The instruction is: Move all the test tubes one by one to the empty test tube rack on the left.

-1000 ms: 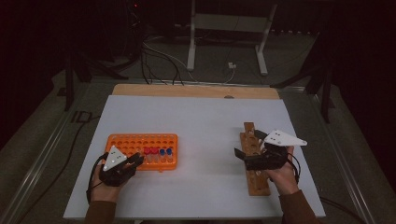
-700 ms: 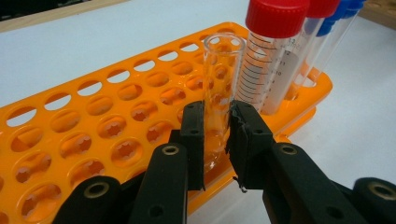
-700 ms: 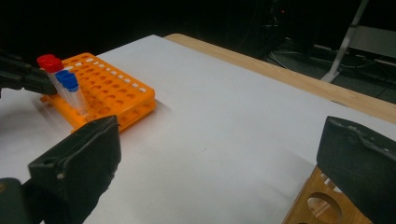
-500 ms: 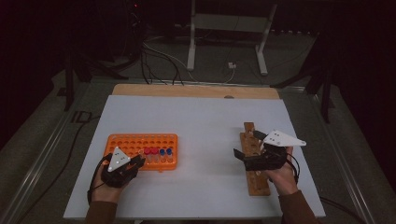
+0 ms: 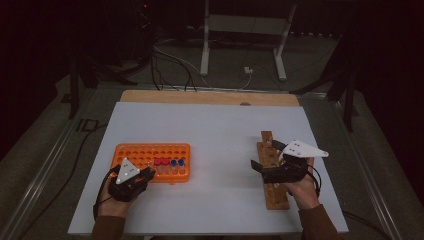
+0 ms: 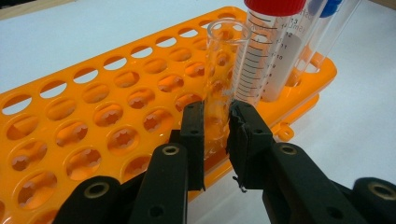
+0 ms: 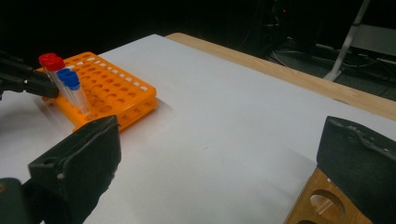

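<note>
- The big white table takes up most of the high view, with a strip of bare wood along its far edge.
- The orange rack lies flat on the left part of the table. It has many round holes, and most of them hold nothing.
- The wooden rack lies on the right part of the table, well apart from the orange one. It is long and thin, with round holes in a row.
- The right gripper sits over the wooden rack, held in the person's right hand. In the right gripper view its two black jaws stand wide apart with nothing between them, and one jaw is just above a hole in the wooden rack.
- The left gripper is at the near edge of the orange rack, held in the person's left hand. Its jaws are squeezed tight on a clear glass tube.
- The clear glass tube stands upright in a hole near the rack's front edge. It has no cap on top.
- Just beside it stand the red-capped tubes, and the blue-capped tubes are next in the same row.
</note>
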{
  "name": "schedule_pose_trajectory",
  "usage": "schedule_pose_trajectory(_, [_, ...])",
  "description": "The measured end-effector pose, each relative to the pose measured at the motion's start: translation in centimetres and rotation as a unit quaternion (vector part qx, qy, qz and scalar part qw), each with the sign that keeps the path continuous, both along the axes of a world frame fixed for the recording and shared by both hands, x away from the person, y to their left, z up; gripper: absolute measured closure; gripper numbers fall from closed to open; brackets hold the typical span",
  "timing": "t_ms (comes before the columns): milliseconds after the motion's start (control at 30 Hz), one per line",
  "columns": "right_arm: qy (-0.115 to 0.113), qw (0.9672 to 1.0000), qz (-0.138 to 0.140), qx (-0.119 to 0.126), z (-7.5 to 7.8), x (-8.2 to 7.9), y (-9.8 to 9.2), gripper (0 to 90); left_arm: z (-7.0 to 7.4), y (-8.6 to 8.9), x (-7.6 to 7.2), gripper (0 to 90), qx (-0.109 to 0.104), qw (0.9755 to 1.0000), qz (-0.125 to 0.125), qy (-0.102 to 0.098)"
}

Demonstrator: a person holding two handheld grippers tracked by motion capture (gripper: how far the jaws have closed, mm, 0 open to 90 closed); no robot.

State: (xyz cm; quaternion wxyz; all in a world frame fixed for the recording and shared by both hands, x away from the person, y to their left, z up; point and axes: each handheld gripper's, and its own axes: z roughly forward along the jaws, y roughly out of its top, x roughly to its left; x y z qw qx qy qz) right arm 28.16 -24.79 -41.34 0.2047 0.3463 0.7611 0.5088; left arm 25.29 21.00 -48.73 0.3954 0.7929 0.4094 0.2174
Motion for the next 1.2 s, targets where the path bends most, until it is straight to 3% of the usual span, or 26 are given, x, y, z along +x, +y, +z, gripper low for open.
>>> schedule_pose_trajectory(100, [0.001,1.0,0.0,0.0,0.0,0.0,0.0,0.1,0.0,0.1,0.0,75.9,-0.009,1.0,-0.001,-0.003])
schedule_pose_trajectory(200, [0.0,1.0,0.001,0.0,0.0,0.0,-0.1,0.2,0.5,0.2,-0.2,71.8,-0.034,0.9993,-0.004,-0.015])
schedule_pose_trajectory(267, [0.001,1.0,0.001,0.001,-0.1,0.0,-0.1,0.1,0.8,0.2,-0.2,70.8,-0.039,0.999,-0.002,-0.023])
schedule_pose_trajectory(533, [0.0,1.0,0.001,0.0,-0.1,0.0,0.1,0.2,0.9,0.0,0.0,76.6,-0.018,0.9996,0.003,-0.022])
schedule_pose_trajectory(800, [-0.001,0.9999,-0.015,-0.002,0.1,0.6,-0.7,0.2,0.7,0.2,-0.2,76.7,-0.017,0.9998,0.002,-0.015])
schedule_pose_trajectory(933, [0.001,0.9994,-0.034,-0.006,0.0,1.4,-1.6,0.6,0.6,0.4,-0.2,75.7,-0.03,0.9994,0.003,-0.016])
schedule_pose_trajectory(1200, [0.028,0.9966,-0.076,-0.018,-1.6,3.5,-3.4,5.4,1.6,1.2,-0.8,48.8,-0.09,0.9949,0.014,-0.043])
